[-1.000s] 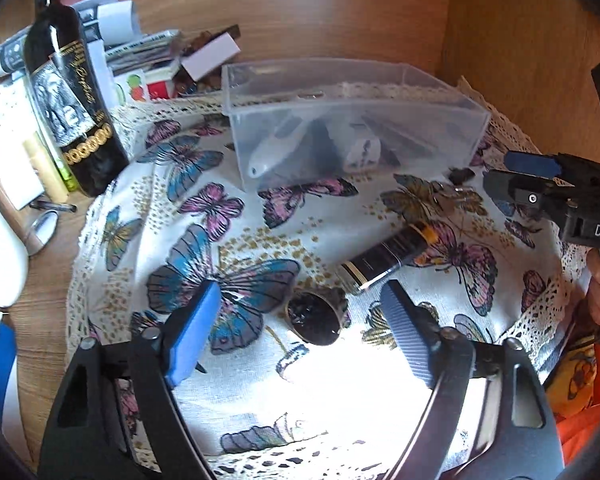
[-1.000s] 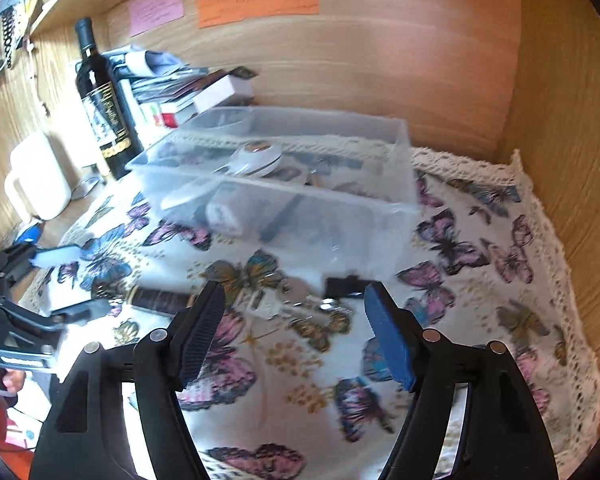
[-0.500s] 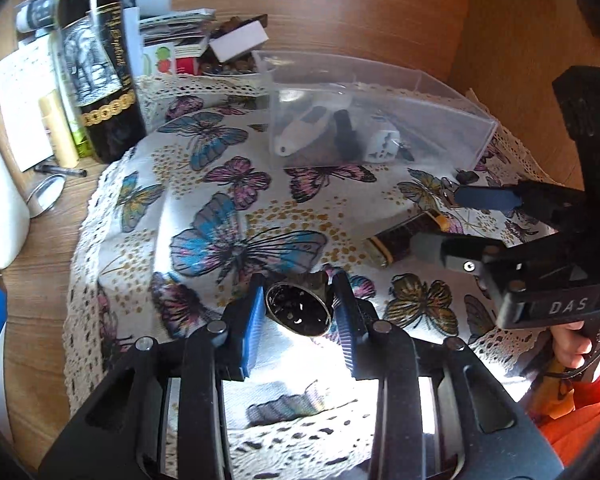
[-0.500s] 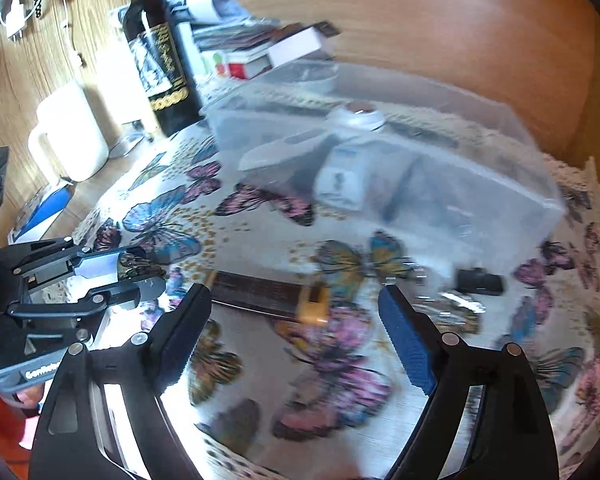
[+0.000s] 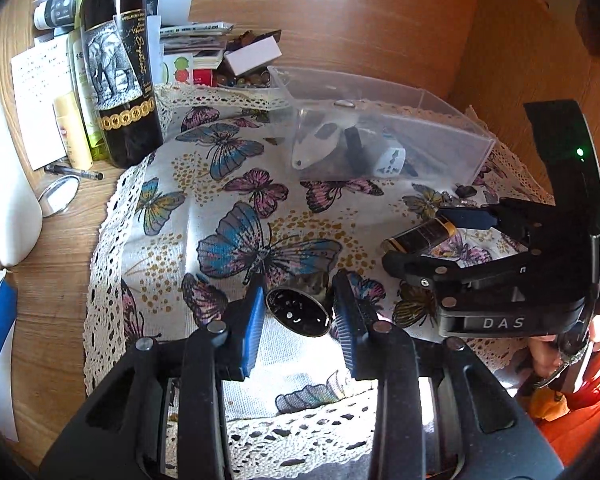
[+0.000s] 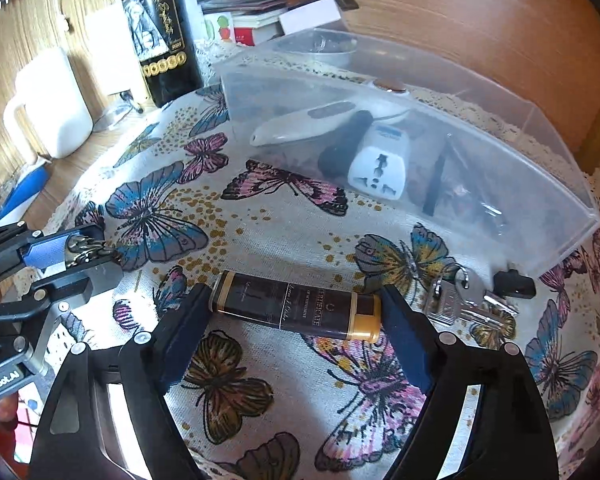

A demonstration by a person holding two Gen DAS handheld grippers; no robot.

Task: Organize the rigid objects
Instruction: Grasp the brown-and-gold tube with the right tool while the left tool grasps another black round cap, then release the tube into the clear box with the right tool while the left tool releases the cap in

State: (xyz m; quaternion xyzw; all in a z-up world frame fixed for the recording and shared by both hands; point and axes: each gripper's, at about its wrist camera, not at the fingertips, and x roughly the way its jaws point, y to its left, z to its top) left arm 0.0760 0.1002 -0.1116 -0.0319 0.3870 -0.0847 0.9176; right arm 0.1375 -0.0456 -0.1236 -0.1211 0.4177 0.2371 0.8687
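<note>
My left gripper (image 5: 298,312) is shut on a small round dark metal cup (image 5: 298,310) with holes in its bottom, held just above the butterfly cloth (image 5: 204,216). My right gripper (image 6: 296,312) is open, its pads at either end of a dark brown tube with a gold cap (image 6: 296,310) lying on the cloth. The tube (image 5: 418,236) and right gripper (image 5: 432,236) also show in the left wrist view. A clear plastic bin (image 6: 480,128) behind holds a white remote (image 6: 300,120), a white travel adapter (image 6: 380,166) and dark items.
A padlock with keys (image 6: 460,300) and a small black piece (image 6: 514,282) lie by the bin's right front corner. A wine bottle (image 5: 118,64), a lotion tube (image 5: 72,132), books and papers (image 5: 204,52) stand at the back left. A white jug (image 6: 50,108) stands left.
My left gripper closed on the metal cup and lifted it slightly. My right gripper moved left from the keys and came down around the brown tube.
</note>
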